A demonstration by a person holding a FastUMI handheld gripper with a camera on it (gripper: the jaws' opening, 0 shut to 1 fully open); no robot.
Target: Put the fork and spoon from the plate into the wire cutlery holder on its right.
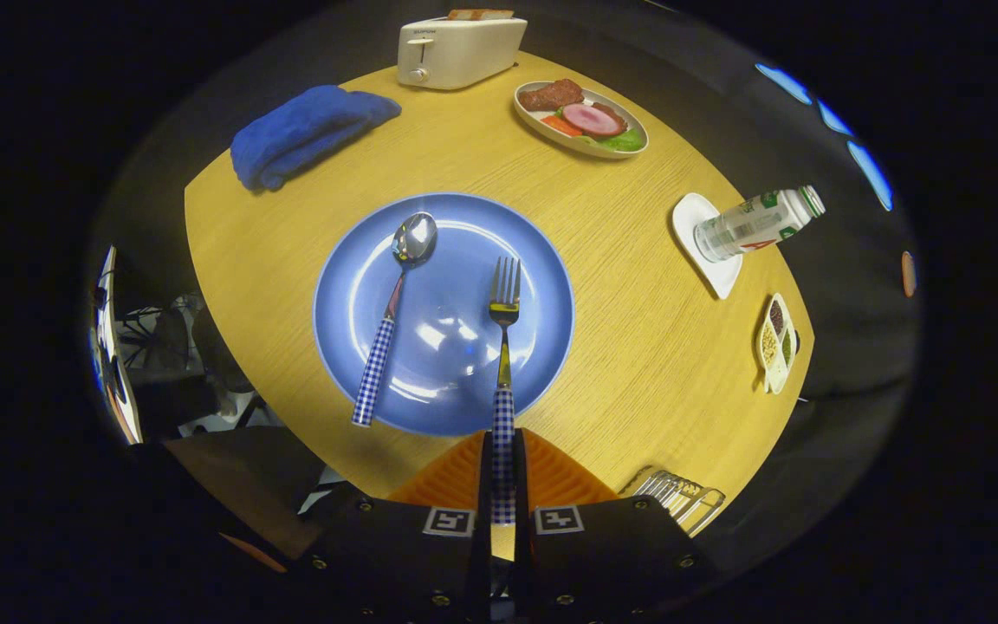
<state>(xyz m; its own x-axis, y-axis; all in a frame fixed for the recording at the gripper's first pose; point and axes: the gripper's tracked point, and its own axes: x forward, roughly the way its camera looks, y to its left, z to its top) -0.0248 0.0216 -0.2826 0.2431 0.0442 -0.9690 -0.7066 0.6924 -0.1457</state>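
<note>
**Desk:** Fork [504, 325] first — where is it?

**Photographer:** Lying on the blue plate [542, 286], tines pointing away, its checked handle running back off the plate's near rim and in between the two fingers of the gripper [503, 459]. The fingers are drawn close together and both press on the handle, one on each side. The fork's head rests on the plate.

**Desk:** And the spoon [395, 303]?

**Photographer:** On the same plate, to the left of the fork and apart from it, bowl up toward the far side, its checked handle slanting down over the near-left rim.

**Desk:** The wire cutlery holder [681, 496]?

**Photographer:** At the near right corner of the wooden table [629, 329], just beside the right finger. Part of it is hidden behind the gripper body.

**Desk:** What else is on the table?

**Photographer:** A folded blue cloth [304, 130] at the far left, a cream toaster [457, 52] with bread in its slot at the far edge, an oval dish of food [581, 119] beside it. On the right, a bottle [759, 224] stands on a white coaster [705, 251], with a small divided tray [776, 342] of grains nearer.
</note>
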